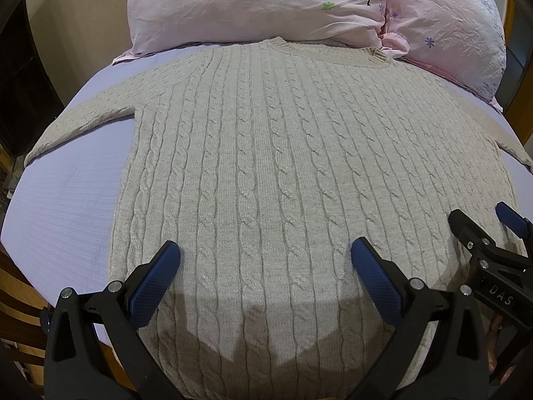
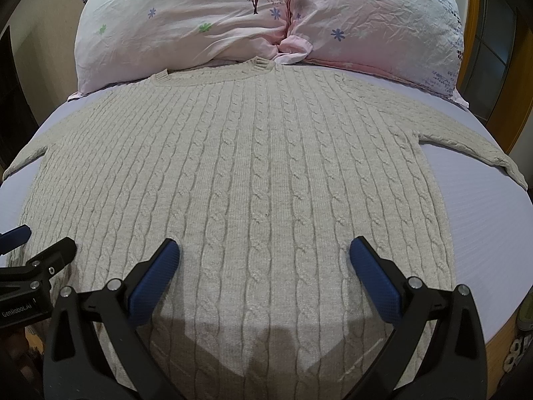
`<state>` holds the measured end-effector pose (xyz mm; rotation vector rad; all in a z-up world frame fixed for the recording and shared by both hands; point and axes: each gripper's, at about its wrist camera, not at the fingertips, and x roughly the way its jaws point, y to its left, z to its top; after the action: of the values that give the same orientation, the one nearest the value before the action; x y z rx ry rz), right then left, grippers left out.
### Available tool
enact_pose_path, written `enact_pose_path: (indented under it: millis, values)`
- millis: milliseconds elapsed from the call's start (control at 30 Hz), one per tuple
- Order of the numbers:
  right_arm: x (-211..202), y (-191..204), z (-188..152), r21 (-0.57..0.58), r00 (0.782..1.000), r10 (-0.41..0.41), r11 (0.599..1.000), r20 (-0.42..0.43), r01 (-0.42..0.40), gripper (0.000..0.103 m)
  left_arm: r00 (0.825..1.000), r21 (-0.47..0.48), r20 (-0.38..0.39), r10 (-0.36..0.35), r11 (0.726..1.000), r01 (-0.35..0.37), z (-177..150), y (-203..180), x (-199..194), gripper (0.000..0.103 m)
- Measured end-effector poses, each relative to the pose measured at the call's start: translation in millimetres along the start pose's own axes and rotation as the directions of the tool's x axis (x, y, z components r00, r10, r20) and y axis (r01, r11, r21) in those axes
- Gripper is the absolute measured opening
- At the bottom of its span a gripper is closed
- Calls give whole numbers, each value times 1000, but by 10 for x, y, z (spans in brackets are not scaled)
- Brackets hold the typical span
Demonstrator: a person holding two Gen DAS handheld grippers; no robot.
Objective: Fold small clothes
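Beneath both wide-spread jaws, flat sweater (image 1: 266, 153)

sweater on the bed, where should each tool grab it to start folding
The sweater lies flat, neck toward the pillows, sleeves spread sideways. Probably best to pinch each cuff: left tool on the left sleeve, right tool on the right sleeve, each coming in from its outer side.

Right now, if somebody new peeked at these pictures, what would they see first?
First, the big grey cable-knit sweater spread flat on the bed, sleeves out to both sides. Behind its collar sit two pink pillows with little flowers and a printed tree. Close to the cameras, the left gripper and the right gripper hang open over the sweater's lower part, holding nothing.
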<state>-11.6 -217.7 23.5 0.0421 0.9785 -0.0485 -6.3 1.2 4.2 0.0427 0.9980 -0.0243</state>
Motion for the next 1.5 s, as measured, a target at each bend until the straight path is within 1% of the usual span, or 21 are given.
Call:
enact_pose_path:
  millis: [633, 700, 767, 800, 833, 867, 900, 967, 1033, 1067, 1100, 1133, 1167, 1200, 1267, 1300, 1333, 1367, 1400, 1467, 1500]
  values:
    - [-23, 18, 10, -12, 1000, 6, 1000, 9, -6, 101, 1000, -1, 6, 1, 1000, -1, -9, 0, -4, 102]
    - [-26, 6, 21, -28, 1000, 21, 999, 10, -21, 101, 1000, 0, 8, 1, 1000, -1, -8, 1, -3, 102]
    - [-50, -52, 56, -45, 997, 74, 996, -10, -75, 101, 1000, 3, 14, 0, 1000, 0, -11, 4, -4, 102]
    - [-97, -171, 104, -21, 990, 139, 990, -14, -139, 101, 1000, 6, 18, -2, 1000, 2, -12, 7, -1, 102]
    - [-151, -326, 138, 23, 982, 189, 982, 9, -189, 101, 1000, 9, 25, -5, 1000, 5, -17, 11, -2, 102]
    - [-225, -538, 195, 79, 974, 218, 972, 54, -222, 101, 999, 15, 35, -7, 1000, 7, -24, 11, -6, 102]
    - [-308, -826, 267, 150, 972, 205, 964, 115, -221, 101, 999, 20, 44, -10, 1000, 9, -30, 12, -7, 102]
    - [-411, -1401, 392, 283, 973, 115, 944, 198, -169, 101, 998, 31, 65, -18, 999, 16, -22, 15, -6, 102]
    - [-404, -2121, 491, 456, 971, 22, 880, 237, -131, 101, 995, 42, 93, -35, 999, 31, 8, 20, -9, 102]
    - [-354, -2443, 523, 529, 973, -10, 841, 231, -117, 100, 992, 45, 116, -55, 998, 50, 22, 29, -20, 102]
    - [-251, -2845, 560, 619, 980, -45, 780, 195, -87, 92, 987, 45, 142, -79, 996, 73, 39, 47, -32, 102]
    - [-165, -3100, 571, 672, 984, -55, 737, 171, -76, 75, 977, 41, 180, -114, 993, 109, 71, 85, -56, 102]
    - [-66, -3340, 580, 721, 988, -59, 690, 143, -63, 67, 967, 35, 209, -143, 990, 139, 97, 121, -78, 102]
    - [69, -3609, 585, 775, 992, -55, 630, 113, -53, 66, 956, 29, 237, -174, 985, 173, 122, 164, -104, 102]
    - [263, -3877, 578, 826, 996, -44, 562, 74, -37, 65, 924, 9, 288, -252, 965, 261, 215, 295, -145, 102]
    - [381, -3993, 576, 849, 998, -24, 526, 62, -40, 65, 916, 1, 299, -269, 959, 282, 244, 337, -149, 102]
    - [459, -4063, 578, 863, 997, -4, 501, 75, -63, 63, 906, -17, 312, -287, 951, 308, 300, 421, -148, 102]
    - [491, -4118, 595, 871, 995, -10, 484, 101, -84, 62, 900, -32, 323, -294, 947, 320, 324, 482, -157, 102]
    - [556, -4187, 627, 882, 994, -19, 463, 106, -85, 60, 897, -47, 331, -294, 944, 327, 351, 545, -150, 102]
    - [649, -4331, 655, 897, 991, -17, 427, 136, -116, 54, 892, -84, 351, -284, 940, 332, 426, 718, -143, 102]
    - [701, -4443, 671, 908, 989, -24, 398, 148, -126, 51, 892, -102, 358, -277, 938, 332, 454, 802, -141, 102]
